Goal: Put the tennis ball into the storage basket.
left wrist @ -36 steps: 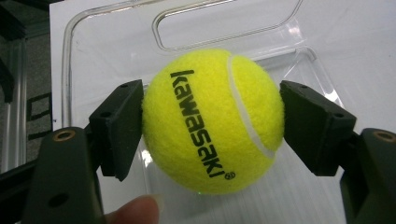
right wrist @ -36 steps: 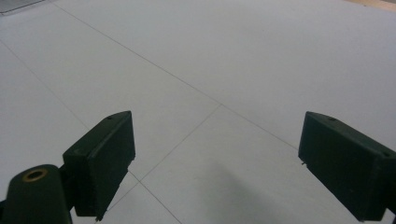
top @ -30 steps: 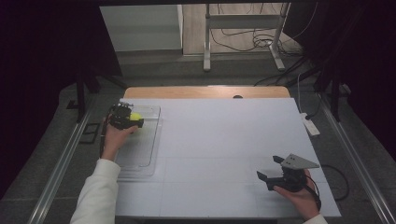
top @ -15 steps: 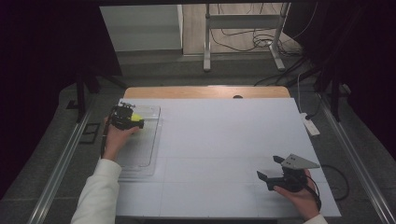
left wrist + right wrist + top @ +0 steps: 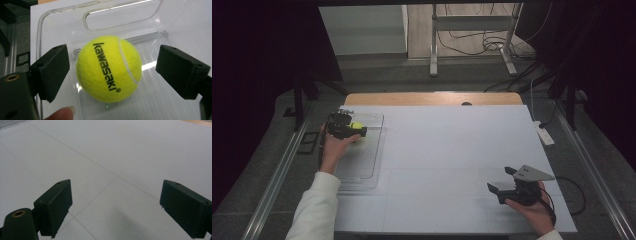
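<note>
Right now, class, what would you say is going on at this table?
A person works with a gripper in each hand. The left gripper hangs over a clear plastic tray with a yellow tennis ball between its jaws. The jaws have just been opening and stand clear of the ball, which looks set down in the tray. The right gripper waits open over the bare white table, holding nothing.
</note>
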`<state>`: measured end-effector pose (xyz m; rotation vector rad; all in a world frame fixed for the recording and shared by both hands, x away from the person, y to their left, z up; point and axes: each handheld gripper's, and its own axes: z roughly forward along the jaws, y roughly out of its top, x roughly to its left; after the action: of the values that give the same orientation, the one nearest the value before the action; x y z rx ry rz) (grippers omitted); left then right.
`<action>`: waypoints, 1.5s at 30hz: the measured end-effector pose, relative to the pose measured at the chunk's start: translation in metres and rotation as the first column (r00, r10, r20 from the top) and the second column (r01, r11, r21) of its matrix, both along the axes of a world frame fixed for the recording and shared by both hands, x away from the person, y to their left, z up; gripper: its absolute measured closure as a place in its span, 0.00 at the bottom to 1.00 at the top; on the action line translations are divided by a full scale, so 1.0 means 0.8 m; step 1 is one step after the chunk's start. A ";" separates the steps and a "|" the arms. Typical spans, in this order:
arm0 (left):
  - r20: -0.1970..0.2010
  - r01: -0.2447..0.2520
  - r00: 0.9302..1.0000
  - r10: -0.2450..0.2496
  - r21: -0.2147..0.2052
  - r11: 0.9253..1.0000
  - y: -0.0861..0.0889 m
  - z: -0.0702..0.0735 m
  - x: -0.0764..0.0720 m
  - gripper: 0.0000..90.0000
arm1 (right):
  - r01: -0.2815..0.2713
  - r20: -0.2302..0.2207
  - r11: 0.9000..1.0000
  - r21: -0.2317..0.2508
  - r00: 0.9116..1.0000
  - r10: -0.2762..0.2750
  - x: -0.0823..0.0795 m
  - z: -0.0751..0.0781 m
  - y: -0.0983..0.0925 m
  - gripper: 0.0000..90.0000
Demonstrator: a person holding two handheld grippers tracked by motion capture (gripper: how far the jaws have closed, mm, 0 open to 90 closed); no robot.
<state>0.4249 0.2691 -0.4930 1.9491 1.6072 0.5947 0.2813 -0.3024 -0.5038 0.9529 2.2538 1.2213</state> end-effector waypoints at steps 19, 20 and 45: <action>0.141 0.096 0.987 -0.078 -0.119 0.988 0.001 0.032 -0.040 0.13 | 0.008 0.002 1.000 0.002 1.000 -0.008 0.004 -0.002 -0.002 0.13; 0.149 0.106 0.985 -0.087 -0.121 0.987 0.000 0.034 -0.043 0.12 | 0.009 0.003 1.000 0.001 1.000 -0.009 0.003 -0.002 -0.003 0.13; 0.270 0.282 0.937 -0.222 -0.209 0.936 -0.029 0.054 -0.132 0.12 | 0.000 0.006 1.000 -0.004 1.000 0.000 0.003 0.000 0.002 0.13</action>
<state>0.3190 0.2462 -0.4494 1.7847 1.1931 0.4822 0.2836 -0.3010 -0.5036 0.9465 2.2515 1.2175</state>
